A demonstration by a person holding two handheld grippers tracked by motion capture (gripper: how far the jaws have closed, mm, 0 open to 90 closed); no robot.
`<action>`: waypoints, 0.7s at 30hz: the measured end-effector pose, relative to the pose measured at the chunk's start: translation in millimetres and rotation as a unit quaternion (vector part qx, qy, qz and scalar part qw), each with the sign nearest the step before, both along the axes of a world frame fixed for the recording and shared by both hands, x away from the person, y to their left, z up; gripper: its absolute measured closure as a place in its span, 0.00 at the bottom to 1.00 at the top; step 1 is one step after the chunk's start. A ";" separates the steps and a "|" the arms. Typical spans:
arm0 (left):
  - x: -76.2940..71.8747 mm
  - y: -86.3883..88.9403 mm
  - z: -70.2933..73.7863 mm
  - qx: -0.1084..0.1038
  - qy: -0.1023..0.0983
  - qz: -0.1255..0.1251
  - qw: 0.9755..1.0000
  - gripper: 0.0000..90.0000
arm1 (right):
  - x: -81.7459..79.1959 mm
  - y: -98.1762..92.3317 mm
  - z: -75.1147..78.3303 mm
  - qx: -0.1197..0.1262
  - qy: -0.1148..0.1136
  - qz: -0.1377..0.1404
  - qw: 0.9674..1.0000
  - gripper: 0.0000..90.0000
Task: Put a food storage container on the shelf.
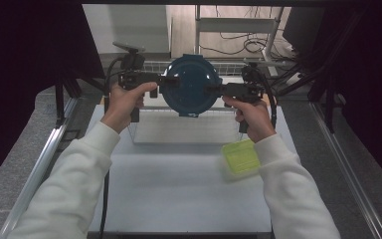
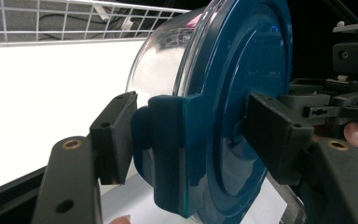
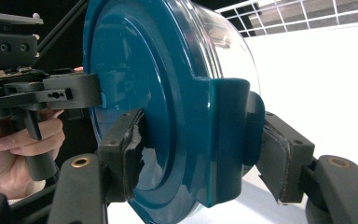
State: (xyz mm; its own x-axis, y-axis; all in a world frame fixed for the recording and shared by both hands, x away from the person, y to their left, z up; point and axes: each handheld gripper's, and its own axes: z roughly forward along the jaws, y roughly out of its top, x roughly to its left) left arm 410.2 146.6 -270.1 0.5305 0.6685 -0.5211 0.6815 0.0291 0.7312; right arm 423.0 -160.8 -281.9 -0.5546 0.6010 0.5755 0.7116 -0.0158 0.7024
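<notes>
I hold a round clear container with a dark teal lid [image 1: 191, 83] up on its side, lid face toward me, over the far part of the white table [image 1: 179, 189] and just in front of the wire rack [image 1: 151, 65]. My left gripper [image 1: 171, 80] is clamped on the container's left edge: in the left gripper view the two black pads [image 2: 116, 135] press on either side of a teal latch tab [image 2: 175, 149], one on the clear bowl side, one on the lid face. My right gripper [image 1: 210, 90] is clamped on the container's right edge the same way; in the right gripper view its worn pads [image 3: 130, 151] squeeze the opposite latch tab [image 3: 223, 135], one pad on the lid face, one behind the tab. Both sets of jaws stand fairly wide because the rim fills the gap. The container is off the table, carried only by the two grippers, with each hand just outside of it. A smaller box with a yellow-green lid [image 1: 239, 157] lies on the table, nearer me than the container and to its right, beside my right sleeve. A clear tray [image 1: 179, 127] sits on the table directly below the container.
</notes>
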 end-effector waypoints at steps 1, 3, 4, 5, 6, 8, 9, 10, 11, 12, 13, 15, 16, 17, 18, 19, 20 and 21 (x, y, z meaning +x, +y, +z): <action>1.7 0.8 -0.2 -0.001 0.000 -0.001 1.000 0.40 | 2.0 0.6 1.2 -0.002 0.002 0.001 1.000 0.41; 3.7 1.6 -0.6 -0.004 0.000 0.000 1.000 0.40 | 3.9 1.2 2.1 -0.004 0.002 0.002 1.000 0.41; 6.6 2.7 -1.3 -0.007 0.002 0.002 1.000 0.40 | 7.9 2.9 3.4 -0.008 0.000 0.003 1.000 0.41; 8.4 3.3 -1.9 -0.009 0.002 0.002 1.000 0.40 | 9.3 3.4 3.7 -0.009 0.000 0.003 1.000 0.41; 10.2 3.9 -2.6 -0.011 0.002 0.003 1.000 0.40 | 11.1 4.2 4.2 -0.010 0.001 0.002 1.000 0.41; 13.9 4.9 -4.4 -0.014 0.006 0.002 1.000 0.40 | 15.0 5.0 4.4 -0.013 0.002 0.002 1.000 0.41; 15.7 5.4 -5.3 -0.014 0.007 0.002 1.000 0.40 | 17.0 5.4 4.3 -0.015 0.003 0.003 1.000 0.41; 17.7 6.0 -6.5 -0.016 0.008 0.002 1.000 0.40 | 19.0 5.8 4.4 -0.017 0.006 0.003 1.000 0.41; 19.7 6.3 -7.8 -0.018 0.010 0.003 1.000 0.40 | 21.1 6.1 4.3 -0.019 0.007 0.004 1.000 0.41; 21.7 6.4 -9.1 -0.021 0.012 0.005 1.000 0.40 | 23.3 6.6 4.1 -0.021 0.008 0.005 1.000 0.41; 23.3 6.3 -10.3 -0.022 0.012 0.007 1.000 0.40 | 25.7 6.7 3.9 -0.023 0.009 0.006 1.000 0.41; 26.8 6.0 -12.6 -0.022 0.016 0.009 1.000 0.40 | 30.7 7.2 2.8 -0.027 0.012 0.007 1.000 0.41; 28.9 6.0 -14.2 -0.024 0.018 0.009 1.000 0.40 | 33.2 7.4 2.0 -0.028 0.015 0.007 0.999 0.41; 31.3 6.3 -15.9 -0.024 0.021 0.009 0.999 0.40 | 35.5 7.8 1.3 -0.029 0.018 0.007 0.999 0.41; 31.3 6.3 -15.9 -0.024 0.021 0.009 0.999 0.40 | 37.9 8.1 0.3 -0.030 0.021 0.007 0.999 0.41; 36.0 6.7 -19.4 -0.026 0.025 0.008 0.999 0.40 | 40.7 8.4 -1.4 -0.031 0.024 0.007 0.999 0.41; 38.3 6.9 -21.5 -0.026 0.026 0.008 0.999 0.40 | 42.3 8.6 -2.3 -0.032 0.027 0.006 0.999 0.41; 38.3 6.9 -21.5 -0.026 0.026 0.008 0.999 0.40 | 42.3 8.6 -2.3 -0.032 0.027 0.006 0.999 0.41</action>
State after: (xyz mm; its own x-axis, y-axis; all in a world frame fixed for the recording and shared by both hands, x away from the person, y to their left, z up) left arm 448.5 153.5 -291.6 0.4912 0.6481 -0.5821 0.7176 0.0778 0.6921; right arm 465.3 -152.3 -284.2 -0.5314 0.6304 0.5659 0.7483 0.0361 0.6624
